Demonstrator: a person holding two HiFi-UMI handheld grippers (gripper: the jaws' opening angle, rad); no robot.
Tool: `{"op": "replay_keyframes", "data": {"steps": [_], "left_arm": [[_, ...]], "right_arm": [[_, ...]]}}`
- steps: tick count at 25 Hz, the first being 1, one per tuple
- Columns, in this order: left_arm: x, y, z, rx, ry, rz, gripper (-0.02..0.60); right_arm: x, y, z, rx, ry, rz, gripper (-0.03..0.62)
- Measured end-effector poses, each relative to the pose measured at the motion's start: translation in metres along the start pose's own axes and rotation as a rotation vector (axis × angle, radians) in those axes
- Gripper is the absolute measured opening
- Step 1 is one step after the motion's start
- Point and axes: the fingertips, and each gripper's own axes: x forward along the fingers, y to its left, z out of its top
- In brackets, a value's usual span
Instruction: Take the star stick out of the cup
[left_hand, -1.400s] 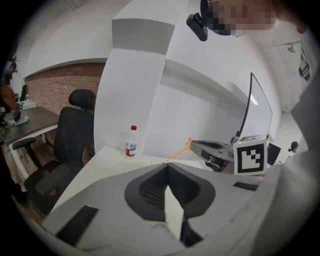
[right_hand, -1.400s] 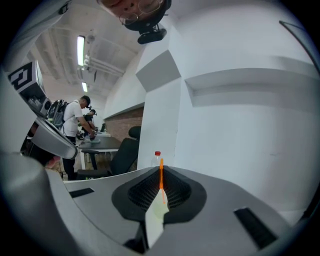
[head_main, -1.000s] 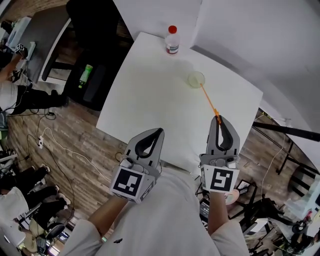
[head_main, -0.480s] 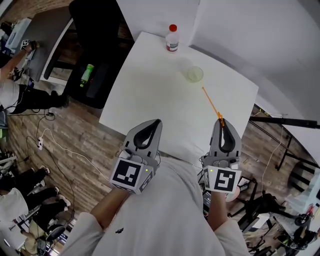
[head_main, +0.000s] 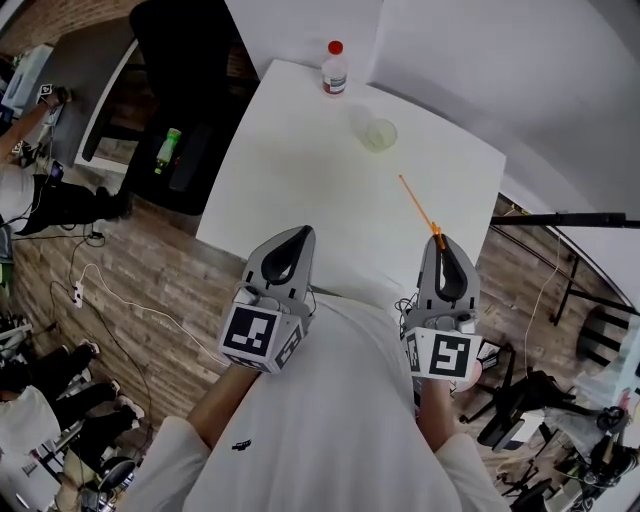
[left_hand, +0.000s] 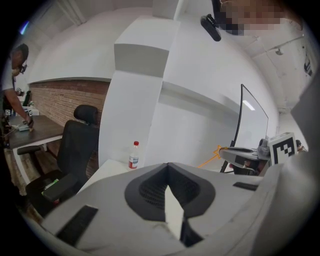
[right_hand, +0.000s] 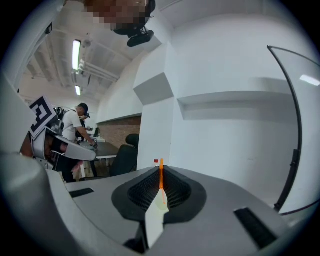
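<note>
Occupying the centre and upper half of the head view: white table (head_main: 300, 170), its top bare apart from two small items near the far edge.

Black chair (head_main: 180, 45), upper left of the frame, on the floor beside the table and not involved.

Left gripper (head_main: 300, 231), lower centre-left, above the near table edge. Its jaws are closed tip to tip with nothing between them, and it is idle.

Right gripper (head_main: 440, 238), lower centre-right. Its jaws are pinched together on the near end of the star stick.

Bottle (head_main: 334, 70), top centre, white with a red cap, upright at the far table edge.

Cup (head_main: 380, 133), clear and upright, just right of and nearer than the bottle. It looks empty.

Star stick (head_main: 415, 204), thin and orange, running from the right gripper's jaw tips up and left toward the cup. Its free end is clear of the rim and apart from the cup. The star appears to sit at the gripped end, though it is too small to be sure.

Status, as judged: removal is essentially complete.

Hazards, as judged: the grip is a tip pinch on one end of a slender rod, so the stick may pivot or slide out if swung. The free end points at the light cup and could tip it if the gripper moves forward.
</note>
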Motion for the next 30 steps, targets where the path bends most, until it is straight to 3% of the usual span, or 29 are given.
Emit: {"op": "replay_keyframes", "data": {"steps": [9,23,30], "left_arm": [[-0.001,0.001,-0.002,0.026,-0.007,-0.004,-0.005],[0.012,-0.02,0.003,0.059,-0.014,-0.075,-0.005],[0.01,-0.024,0.003,0.055,-0.012,-0.074,-0.005]], "right_arm": [[-0.01,-0.004,-0.007,0.042,0.008,0.0,0.02],[-0.008,0.0,-0.018,0.046,0.041,0.099,0.02],[-0.014,0.007,-0.019,0.061,0.044,0.119,0.02]]}}
